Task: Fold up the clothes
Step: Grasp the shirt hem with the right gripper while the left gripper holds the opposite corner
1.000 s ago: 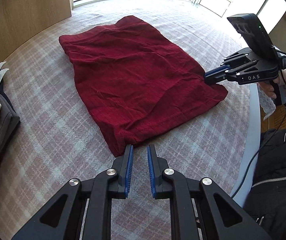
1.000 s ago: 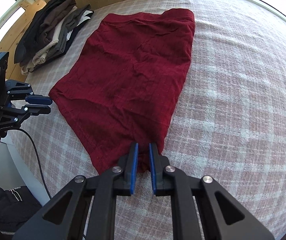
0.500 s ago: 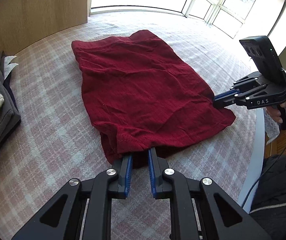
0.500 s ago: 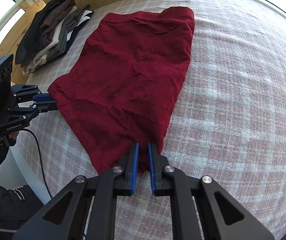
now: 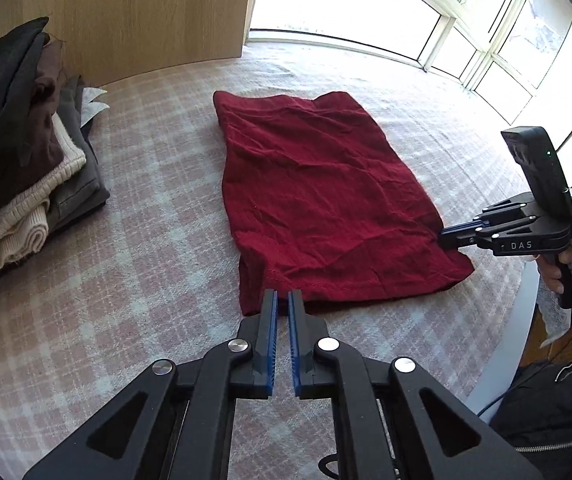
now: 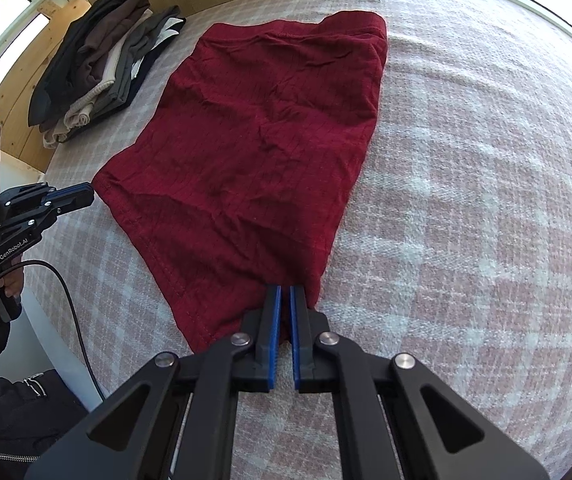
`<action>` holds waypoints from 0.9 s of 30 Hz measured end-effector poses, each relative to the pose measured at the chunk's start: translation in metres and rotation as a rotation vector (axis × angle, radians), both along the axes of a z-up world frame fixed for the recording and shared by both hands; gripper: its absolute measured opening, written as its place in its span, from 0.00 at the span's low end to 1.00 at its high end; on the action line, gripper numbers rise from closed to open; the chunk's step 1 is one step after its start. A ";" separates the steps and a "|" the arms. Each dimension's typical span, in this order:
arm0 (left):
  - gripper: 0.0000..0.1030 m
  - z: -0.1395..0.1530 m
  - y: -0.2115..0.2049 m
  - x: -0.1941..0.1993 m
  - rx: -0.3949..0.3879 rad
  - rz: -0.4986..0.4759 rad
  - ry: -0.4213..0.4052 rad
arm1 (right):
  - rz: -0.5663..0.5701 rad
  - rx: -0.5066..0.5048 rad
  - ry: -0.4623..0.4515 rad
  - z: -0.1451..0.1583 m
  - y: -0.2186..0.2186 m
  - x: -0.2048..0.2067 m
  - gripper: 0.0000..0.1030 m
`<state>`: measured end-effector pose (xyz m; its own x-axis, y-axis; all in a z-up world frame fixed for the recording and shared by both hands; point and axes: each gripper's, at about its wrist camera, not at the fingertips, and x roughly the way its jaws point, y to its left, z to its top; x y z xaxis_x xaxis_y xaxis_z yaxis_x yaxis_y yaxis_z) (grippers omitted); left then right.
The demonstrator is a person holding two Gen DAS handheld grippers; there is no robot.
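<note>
A dark red garment [image 5: 318, 196] lies folded flat on the checked bed cover; it also shows in the right wrist view [image 6: 261, 148]. My left gripper [image 5: 281, 300] is shut on the garment's near left corner at the hem. In the right wrist view it [image 6: 85, 195] meets the hem's left corner. My right gripper [image 6: 286, 294] is shut on the near right corner of the garment. In the left wrist view it [image 5: 448, 238] pinches the cloth at the right edge.
A stack of folded clothes [image 5: 17, 160] in dark, brown, cream and grey sits at the left by a wooden panel [image 5: 133, 12]; it shows in the right wrist view [image 6: 101, 64] too. The bed's white edge [image 5: 518, 320] runs at the right. Windows [image 5: 486, 20] lie beyond.
My left gripper moved forward onto the garment's near left corner and closed on it. The hem at that corner bunched up slightly. My right gripper kept its hold on the right corner.
</note>
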<state>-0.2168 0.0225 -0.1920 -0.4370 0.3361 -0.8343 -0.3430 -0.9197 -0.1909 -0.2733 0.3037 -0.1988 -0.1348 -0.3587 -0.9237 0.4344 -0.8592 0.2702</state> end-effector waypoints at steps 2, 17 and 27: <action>0.15 -0.002 0.011 -0.006 -0.089 -0.040 0.048 | 0.001 0.003 -0.002 0.000 -0.001 0.000 0.04; 0.02 -0.032 0.008 -0.023 -0.098 -0.107 0.003 | 0.003 0.006 -0.008 0.000 -0.001 0.000 0.04; 0.08 -0.036 0.002 -0.016 -0.193 -0.039 -0.024 | 0.007 0.002 -0.016 -0.001 -0.001 -0.001 0.04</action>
<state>-0.2331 0.0240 -0.2277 -0.4062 0.1849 -0.8949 -0.3761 -0.9264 -0.0207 -0.2748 0.3025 -0.2000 -0.1171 -0.3573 -0.9266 0.4361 -0.8567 0.2753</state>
